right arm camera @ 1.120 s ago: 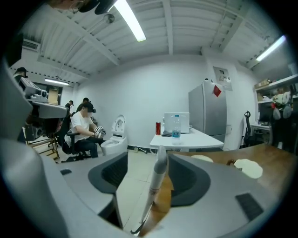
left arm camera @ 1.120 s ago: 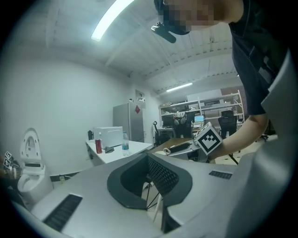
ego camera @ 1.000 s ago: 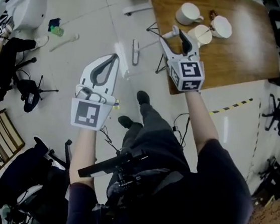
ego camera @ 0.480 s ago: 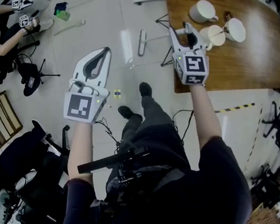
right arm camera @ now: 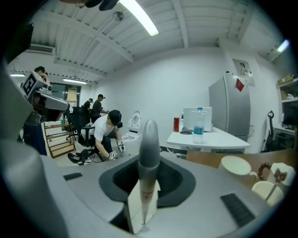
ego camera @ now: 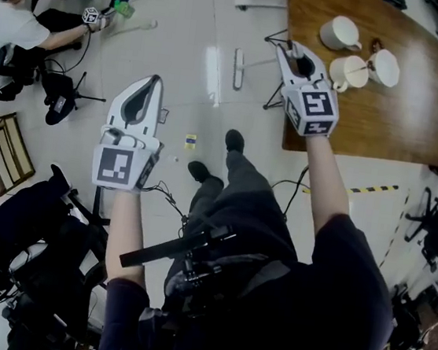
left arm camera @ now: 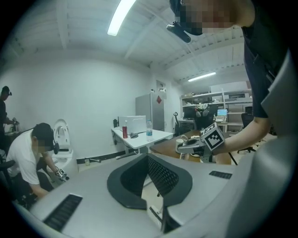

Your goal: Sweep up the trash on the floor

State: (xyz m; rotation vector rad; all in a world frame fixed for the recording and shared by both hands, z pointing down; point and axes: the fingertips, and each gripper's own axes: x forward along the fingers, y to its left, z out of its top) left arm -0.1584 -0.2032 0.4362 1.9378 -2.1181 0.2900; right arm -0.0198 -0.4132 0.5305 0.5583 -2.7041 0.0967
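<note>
Only head view shows the yellow scrap.

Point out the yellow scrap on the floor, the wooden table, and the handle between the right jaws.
yellow scrap (ego camera: pixel 191 138), head view, its middle.
wooden table (ego camera: pixel 401 113), head view, bare top.
handle (right arm camera: pixel 150 148), right gripper view, its grey upper part.
</note>
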